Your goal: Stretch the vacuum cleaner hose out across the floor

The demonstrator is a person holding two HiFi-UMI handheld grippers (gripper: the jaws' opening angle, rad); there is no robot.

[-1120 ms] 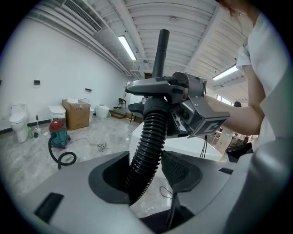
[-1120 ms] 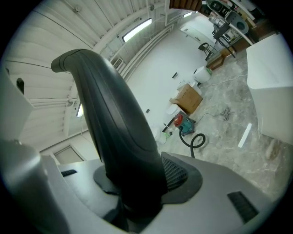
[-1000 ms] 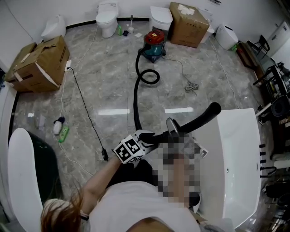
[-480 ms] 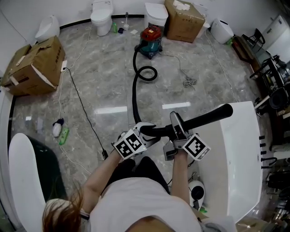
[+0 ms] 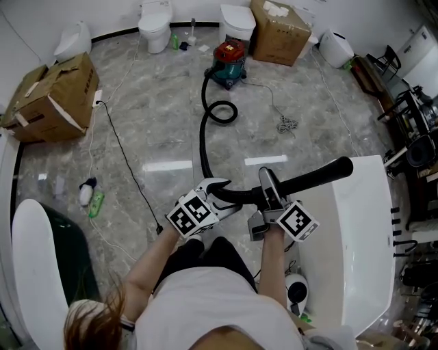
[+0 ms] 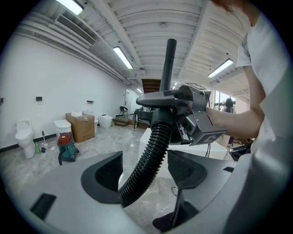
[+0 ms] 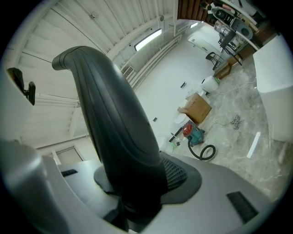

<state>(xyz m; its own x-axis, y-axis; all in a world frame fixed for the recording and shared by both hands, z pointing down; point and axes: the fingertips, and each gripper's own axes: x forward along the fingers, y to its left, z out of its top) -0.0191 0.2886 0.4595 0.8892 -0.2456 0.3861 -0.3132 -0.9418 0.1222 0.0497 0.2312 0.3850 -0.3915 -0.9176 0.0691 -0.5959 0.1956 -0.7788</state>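
A red and teal vacuum cleaner [image 5: 230, 61] stands at the far end of the floor. Its black ribbed hose [image 5: 202, 147] makes one loop beside it, then runs toward me. My left gripper [image 5: 217, 193] has the hose [image 6: 151, 157] between its jaws. They have just been opening, and the pads [image 6: 103, 176] stand off the hose. My right gripper [image 5: 265, 189] is shut on the black curved handle [image 7: 114, 132] of the wand [image 5: 311, 179], which points right over the white tub. The right gripper [image 6: 198, 119] also shows in the left gripper view, just past the hose.
A white tub [image 5: 359, 253] stands close on my right and another white fixture [image 5: 31, 260] on my left. Cardboard boxes [image 5: 58, 96] [image 5: 280, 31] and toilets [image 5: 154, 20] line the far side. A thin black cord [image 5: 130, 171] and a cable bundle [image 5: 287, 125] lie on the floor.
The wand's tip has swung up and to the right over the tub. The left gripper's marker cube has slid a little to the left. The right gripper keeps its hold on the handle.
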